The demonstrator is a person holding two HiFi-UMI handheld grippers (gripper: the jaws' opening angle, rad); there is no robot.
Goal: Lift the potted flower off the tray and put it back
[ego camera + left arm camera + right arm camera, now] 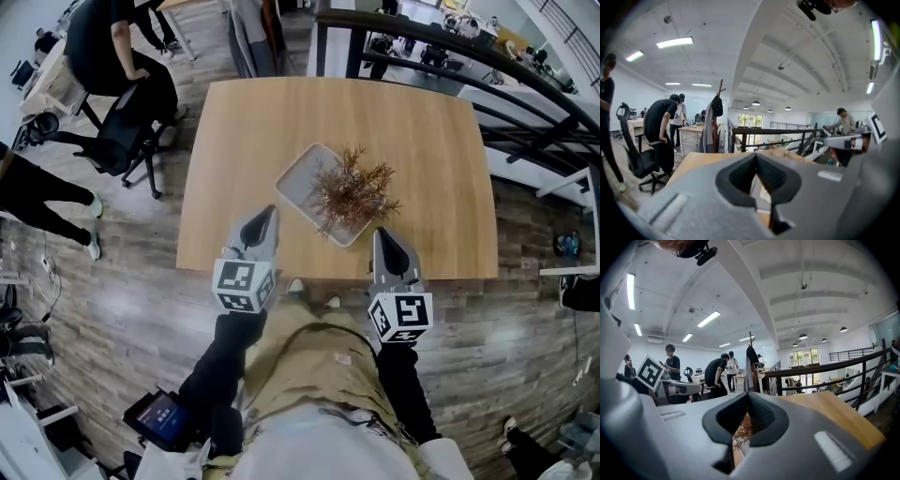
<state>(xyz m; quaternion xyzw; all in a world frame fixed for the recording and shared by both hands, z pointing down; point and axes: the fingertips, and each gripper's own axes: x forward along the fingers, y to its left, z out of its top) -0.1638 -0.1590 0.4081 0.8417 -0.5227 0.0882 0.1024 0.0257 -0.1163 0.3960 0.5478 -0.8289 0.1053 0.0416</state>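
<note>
The potted flower, a dry reddish-brown bush, stands on the near end of a pale grey tray in the middle of the wooden table. My left gripper hovers at the table's near edge, just left of the tray, its jaws shut and holding nothing. My right gripper hangs at the near edge just right of the plant, also shut and holding nothing. In the right gripper view the flower shows through the gap below the jaw tips. In the left gripper view a bit of the tray shows the same way.
A dark metal railing runs behind and to the right of the table. A person leans over an office chair at the far left, and another person's legs are at the left edge. A small screen device lies by my feet.
</note>
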